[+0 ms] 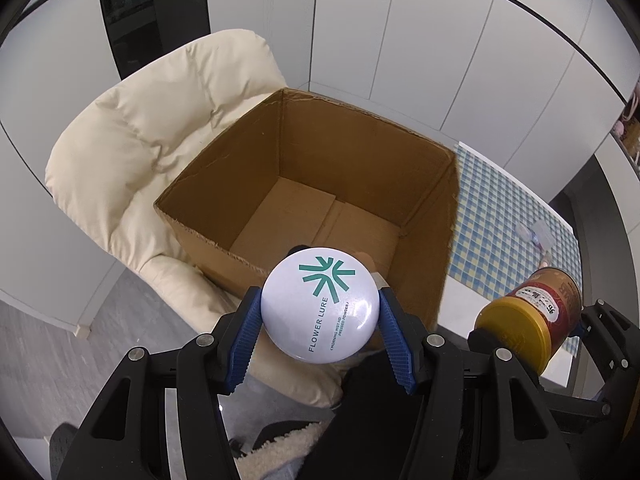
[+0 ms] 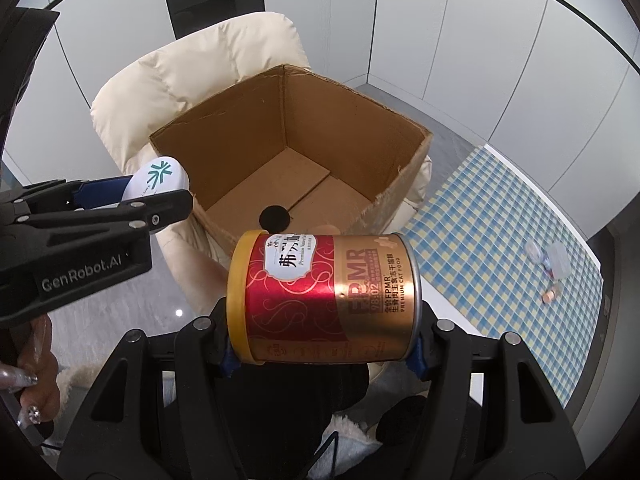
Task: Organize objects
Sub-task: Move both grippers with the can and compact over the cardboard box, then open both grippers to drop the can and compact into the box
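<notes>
Cream, puffy quilted fabric covers the armchair [image 1: 132,148] at the left, its cushion pinched into soft seams. On its seat stands a brown corrugated cardboard box [image 1: 224,168], square and open-topped, with ragged cut edges; its floor shows flat flaps, and the right wrist view picks out a small black round disc [image 2: 274,217] lying there near the front wall.

Just in front of the box's near rim, the left gripper [image 1: 320,312] holds a white powder compact [image 1: 320,306], a smooth, glossy round case printed with a teal branching emblem and teal lettering. Ribbed blue pads [image 1: 394,336] press on its two opposite edges, so the jaws are set fairly narrow around it.

To the right, the right gripper [image 2: 322,354] clamps a cat food can [image 2: 324,298], a cylinder lying crosswise, gripped end to end between its yellow plastic lid and its metal base rim. Its shiny wrapper is red with swirls and gold.

Farther right, a table carries a blue and yellow checked cloth [image 2: 500,240], with small clear plastic items [image 2: 550,258] on it that are too small to identify.
</notes>
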